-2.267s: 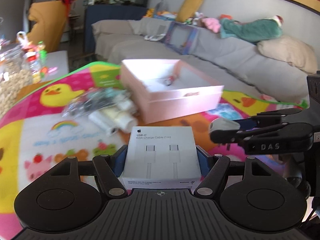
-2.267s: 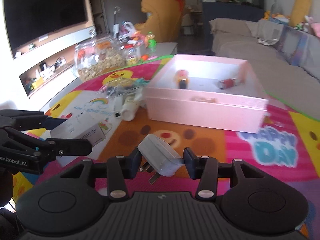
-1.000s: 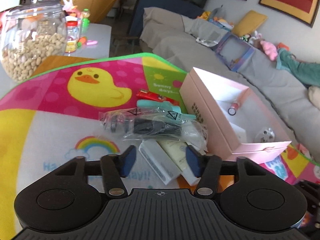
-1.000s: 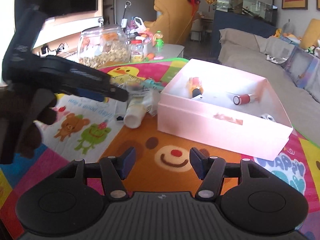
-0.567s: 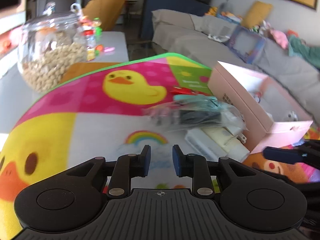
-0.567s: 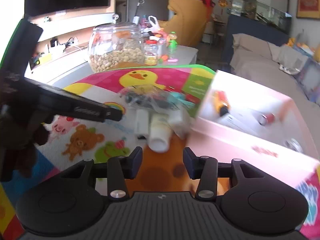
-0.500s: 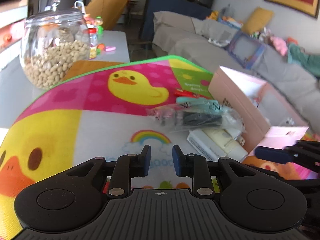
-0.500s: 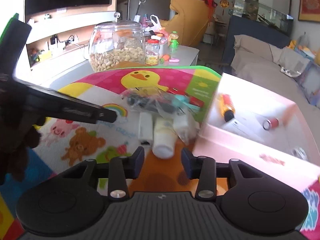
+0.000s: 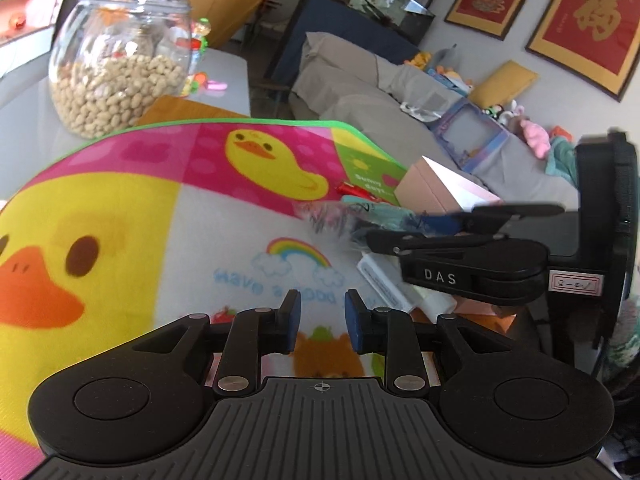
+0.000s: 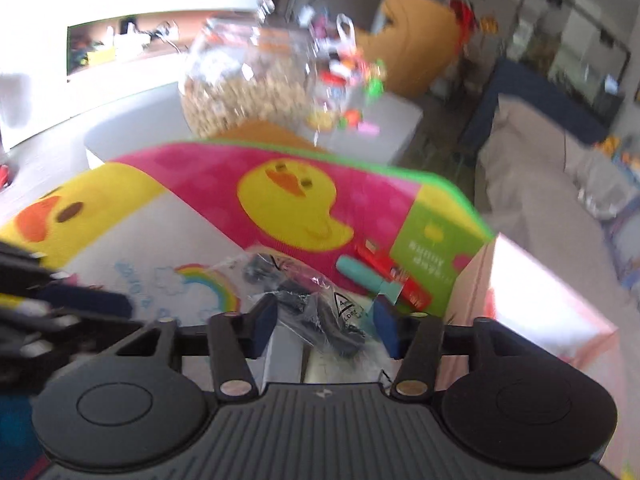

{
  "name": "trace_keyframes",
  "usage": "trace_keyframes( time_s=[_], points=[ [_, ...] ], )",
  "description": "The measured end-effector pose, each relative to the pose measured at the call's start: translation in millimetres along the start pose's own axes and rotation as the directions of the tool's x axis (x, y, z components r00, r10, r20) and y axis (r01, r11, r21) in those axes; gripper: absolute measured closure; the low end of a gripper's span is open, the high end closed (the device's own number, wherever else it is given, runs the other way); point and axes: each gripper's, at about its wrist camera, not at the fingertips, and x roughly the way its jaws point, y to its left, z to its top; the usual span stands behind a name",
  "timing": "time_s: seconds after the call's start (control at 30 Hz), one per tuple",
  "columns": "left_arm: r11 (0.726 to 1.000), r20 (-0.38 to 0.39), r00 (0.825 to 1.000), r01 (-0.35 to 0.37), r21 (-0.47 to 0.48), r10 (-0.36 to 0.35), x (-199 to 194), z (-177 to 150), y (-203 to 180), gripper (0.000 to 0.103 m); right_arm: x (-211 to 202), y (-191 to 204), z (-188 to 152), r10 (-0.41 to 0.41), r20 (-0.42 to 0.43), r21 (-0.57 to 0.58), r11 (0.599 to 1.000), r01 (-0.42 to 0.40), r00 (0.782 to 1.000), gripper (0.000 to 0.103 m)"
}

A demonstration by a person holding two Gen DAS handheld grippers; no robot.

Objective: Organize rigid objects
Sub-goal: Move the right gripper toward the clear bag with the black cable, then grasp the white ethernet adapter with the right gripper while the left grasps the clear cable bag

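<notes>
A clear plastic bag with a black item (image 10: 320, 304) lies on the colourful play mat (image 10: 296, 196), and my right gripper (image 10: 324, 330) is open with its fingers on either side of it. A teal tube (image 10: 368, 276) and a red packet (image 10: 394, 270) lie just beyond, beside the pink box (image 10: 536, 312). In the left wrist view my left gripper (image 9: 320, 318) is empty, its jaws a narrow gap apart above the mat (image 9: 160, 240). The right gripper (image 9: 472, 240) reaches over the bag (image 9: 332, 216) and a white box (image 9: 384, 280); the pink box (image 9: 436, 192) stands behind.
A large glass jar of nuts (image 9: 120, 64) stands on the grey table (image 9: 224, 68) beyond the mat's green edge. Small bottles and toys (image 10: 344, 92) sit behind it. A grey sofa (image 9: 400, 108) with cushions runs along the right.
Both grippers let go of the cable box and the charger earlier. The left has nearly closed, empty, and drawn back left. The right has moved forward and down over the plastic bag.
</notes>
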Motion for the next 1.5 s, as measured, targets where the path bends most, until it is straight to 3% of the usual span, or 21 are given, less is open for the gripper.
trace_keyframes(
  time_s=[0.13, 0.27, 0.3, 0.4, 0.53, 0.63, 0.8, 0.9, 1.07, 1.2, 1.37, 1.5],
  points=[
    [0.998, 0.016, 1.000, 0.008, -0.064, -0.007, -6, -1, 15, 0.076, -16, 3, -14, 0.164, -0.001, 0.079, 0.983, -0.163, 0.986, 0.073],
    [0.989, 0.046, 0.999, 0.026, -0.148, -0.019, -7, 0, 26, 0.076, -36, 15, -31, 0.395, -0.032, 0.078, 0.917, -0.392, 0.918, 0.073],
    [0.986, 0.049, 0.999, 0.028, -0.162, -0.020, -7, 1, 27, 0.076, -43, 19, -36, 0.402, -0.023, 0.059, 0.914, -0.401, 0.915, 0.073],
    [0.986, 0.058, 0.998, 0.020, -0.168, -0.011, -10, 2, 27, 0.076, -57, 26, -47, 0.350, 0.020, 0.007, 0.937, -0.350, 0.937, 0.070],
    [0.986, 0.069, 0.997, -0.019, -0.163, 0.030, -16, 5, 28, 0.076, -61, 8, -50, 0.319, 0.076, 0.069, 0.943, -0.324, 0.945, 0.070],
    [0.985, 0.073, 0.997, -0.023, -0.172, 0.036, -21, 6, 28, 0.076, -53, -1, -47, 0.232, 0.116, 0.104, 0.964, -0.244, 0.966, 0.070],
    [0.990, 0.042, 0.999, 0.007, -0.141, -0.001, -23, 4, 16, 0.076, -24, -6, -41, 0.161, 0.079, 0.161, 0.972, -0.172, 0.984, 0.070],
    [0.992, 0.021, 1.000, 0.025, -0.123, -0.023, -23, 0, 8, 0.076, -23, -5, -47, 0.248, 0.063, 0.231, 0.939, -0.256, 0.967, 0.072],
    [0.994, -0.003, 1.000, 0.002, -0.112, -0.003, -15, -3, 0, 0.076, -48, 8, -58, 0.451, 0.075, 0.192, 0.869, -0.457, 0.889, 0.071],
    [0.997, -0.026, 1.000, -0.019, -0.077, 0.017, -11, -6, -6, 0.076, -68, 1, -66, 0.426, 0.117, 0.181, 0.879, -0.441, 0.897, 0.070],
    [0.998, -0.077, 0.996, -0.052, 0.026, 0.054, -6, -14, -12, 0.074, -75, -10, -68, 0.328, 0.142, 0.208, 0.913, -0.352, 0.934, 0.070],
    [0.997, -0.077, 0.996, -0.048, 0.056, 0.052, -15, -20, -7, 0.069, -70, -3, -65, 0.317, 0.137, 0.190, 0.921, -0.339, 0.938, 0.071]
  ],
)
